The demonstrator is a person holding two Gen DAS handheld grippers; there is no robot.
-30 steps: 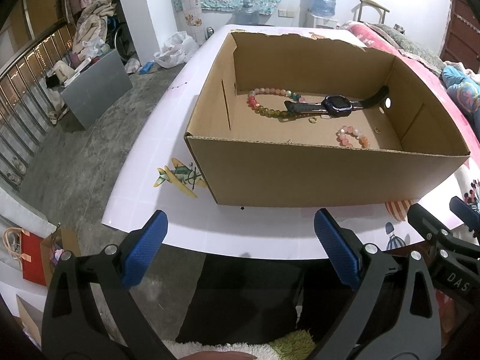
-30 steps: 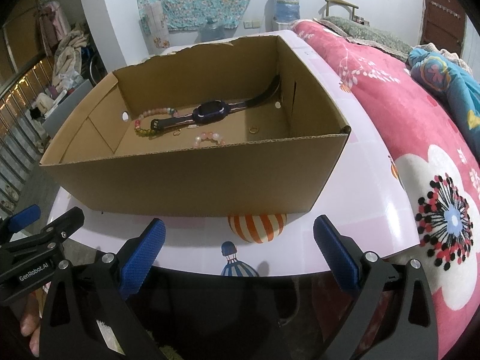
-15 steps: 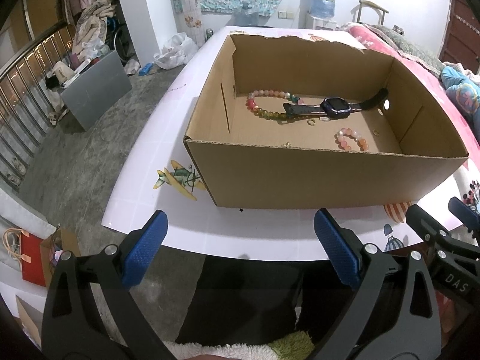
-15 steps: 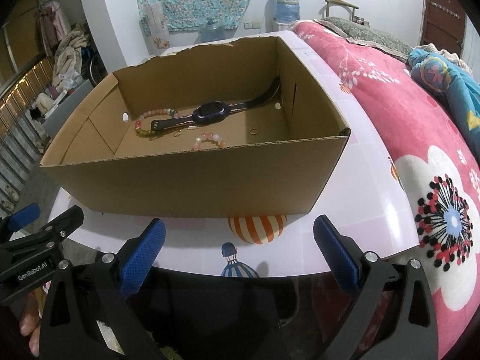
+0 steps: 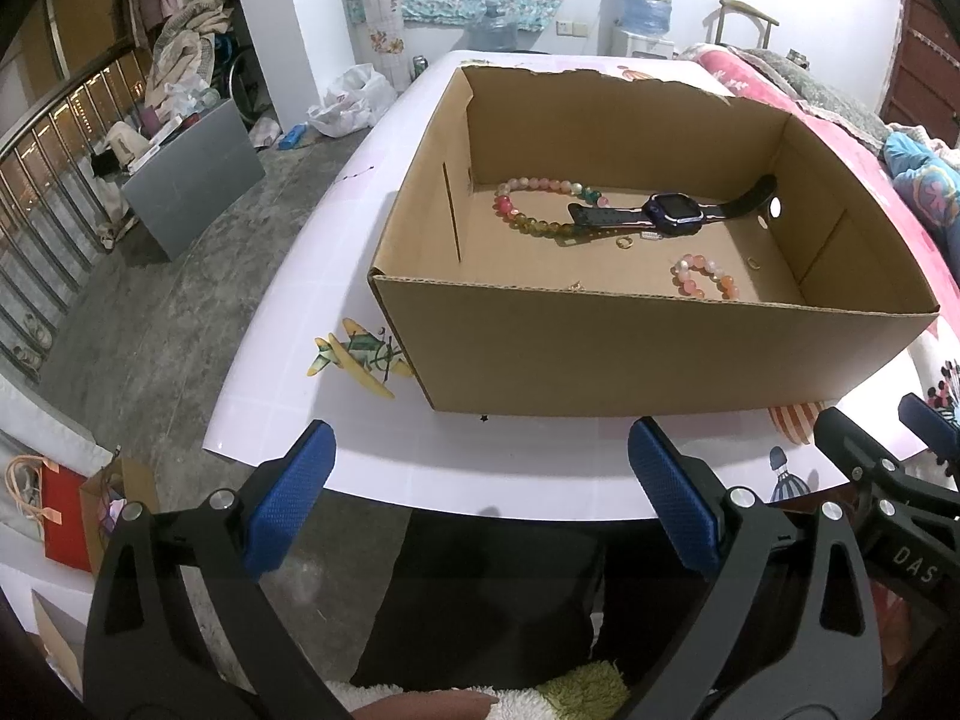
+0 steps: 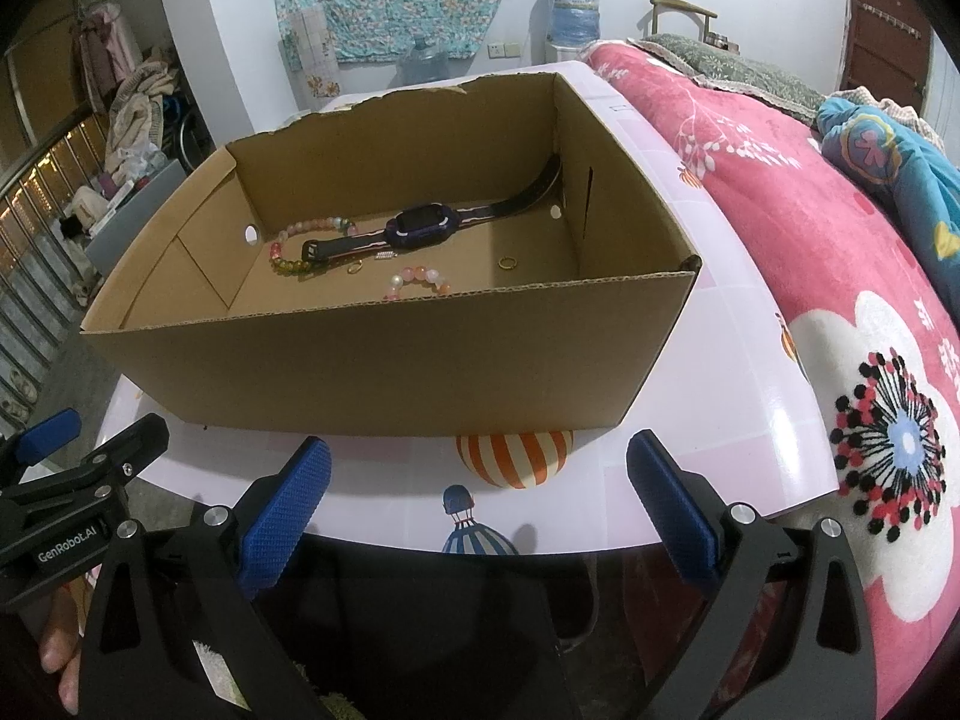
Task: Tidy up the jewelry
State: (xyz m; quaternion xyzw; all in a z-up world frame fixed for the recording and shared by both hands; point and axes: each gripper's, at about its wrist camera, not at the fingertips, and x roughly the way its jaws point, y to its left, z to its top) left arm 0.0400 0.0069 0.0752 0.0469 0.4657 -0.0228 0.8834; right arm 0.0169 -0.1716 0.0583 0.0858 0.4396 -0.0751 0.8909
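Box (image 5: pixel 648 354) on desk (image 5: pixel 312 324): watch (image 6: pixel 420 228) at 12 o'clock of right hand-held gripper (image 6: pixel 480 510), strap running 9-to-3. Both hand-held grippers spread, empty; left hand-held gripper (image 5: pixel 480 492) equally near.

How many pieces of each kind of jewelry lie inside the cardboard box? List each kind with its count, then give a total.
Inside the cardboard box:
Bead bracelets: 2, a long multicoloured one and a small pink one
Watches: 1, dark strap, purple case
Gold rings: 2, one near the watch, one toward the right wall
Small silvery piece by the watch: 1, kind unclear
Total: 6
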